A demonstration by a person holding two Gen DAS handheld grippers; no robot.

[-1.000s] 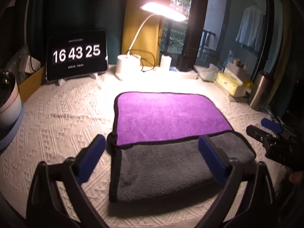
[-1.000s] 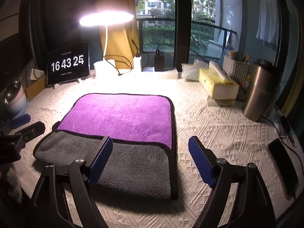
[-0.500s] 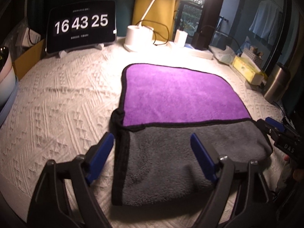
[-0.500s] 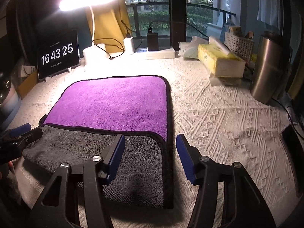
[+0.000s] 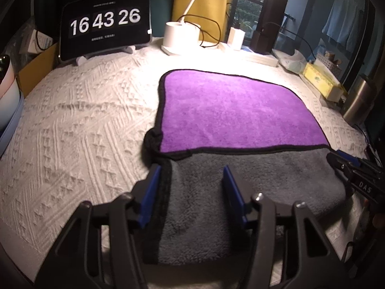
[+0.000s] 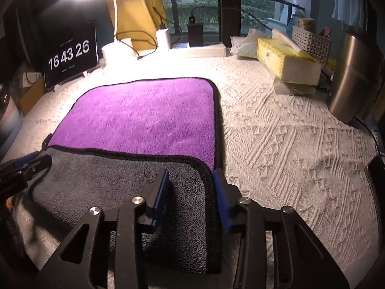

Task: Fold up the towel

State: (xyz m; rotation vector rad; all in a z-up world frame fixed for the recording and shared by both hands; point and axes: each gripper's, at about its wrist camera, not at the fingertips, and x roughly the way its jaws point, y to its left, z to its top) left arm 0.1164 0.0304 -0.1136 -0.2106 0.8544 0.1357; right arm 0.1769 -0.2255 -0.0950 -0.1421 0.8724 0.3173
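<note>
The towel point(image 5: 228, 110) lies flat on the white textured cloth, purple side up, with its near part folded over to show the grey side point(image 5: 240, 187). It also shows in the right wrist view point(image 6: 144, 118). My left gripper point(image 5: 190, 180) is open and straddles the black left edge of the grey flap. My right gripper point(image 6: 190, 183) is open and straddles the flap's black right edge. Each gripper shows at the side of the other's view, the right one point(image 5: 356, 171) and the left one point(image 6: 24, 168).
A clock tablet point(image 5: 105, 24), lamp base point(image 5: 180, 36) and chargers stand at the back. A yellow tissue box point(image 6: 286, 60), basket point(image 6: 310, 41) and steel canister point(image 6: 351, 77) stand at the right. A phone point(image 6: 375, 180) lies near the right edge. A white pot point(image 5: 7, 89) is at the left.
Both grippers have moved down and forward onto the grey flap's side edges, and their jaws have narrowed from wide open. The clock has gone from 16:43:25 to 16:43:26.
</note>
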